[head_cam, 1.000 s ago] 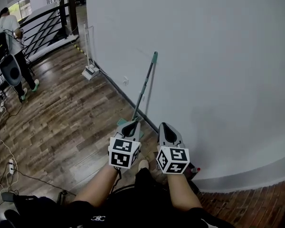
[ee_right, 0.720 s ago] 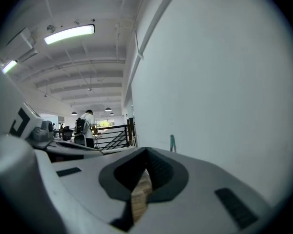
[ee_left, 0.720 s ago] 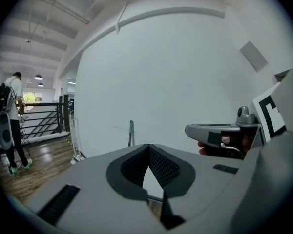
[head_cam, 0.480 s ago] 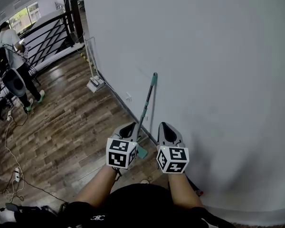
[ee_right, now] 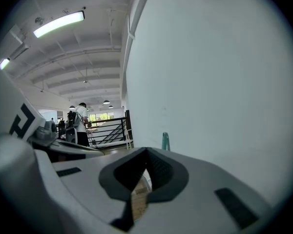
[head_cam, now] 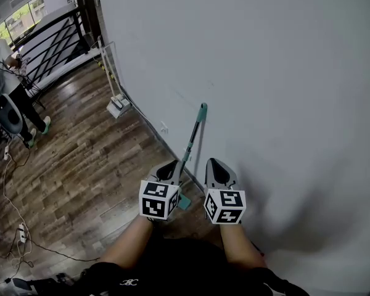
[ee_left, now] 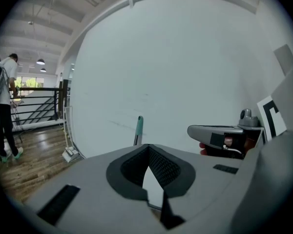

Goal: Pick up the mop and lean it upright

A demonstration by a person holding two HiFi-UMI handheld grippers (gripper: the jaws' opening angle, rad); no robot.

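The mop leans upright against the white wall, its teal grip (head_cam: 201, 110) at the top and its teal head (head_cam: 184, 201) on the wood floor. My left gripper (head_cam: 172, 165) is shut and holds nothing, its tip just in front of the mop shaft (head_cam: 186, 148). My right gripper (head_cam: 214, 164) is also shut and empty, a little to the right of the shaft. The left gripper view shows the grip (ee_left: 139, 125) standing free beyond the jaws. In the right gripper view the grip (ee_right: 165, 141) stands against the wall.
The white wall (head_cam: 283, 91) fills the right side. A white floor tool (head_cam: 116, 102) leans on it farther back. A black railing (head_cam: 49, 42) and a person (head_cam: 3, 54) are at the far left. Cables (head_cam: 12, 221) lie on the floor at the left.
The head view has swung slightly, so the mop sits nearer the middle of the picture. The mop still leans on the wall and both grippers have stayed shut side by side.
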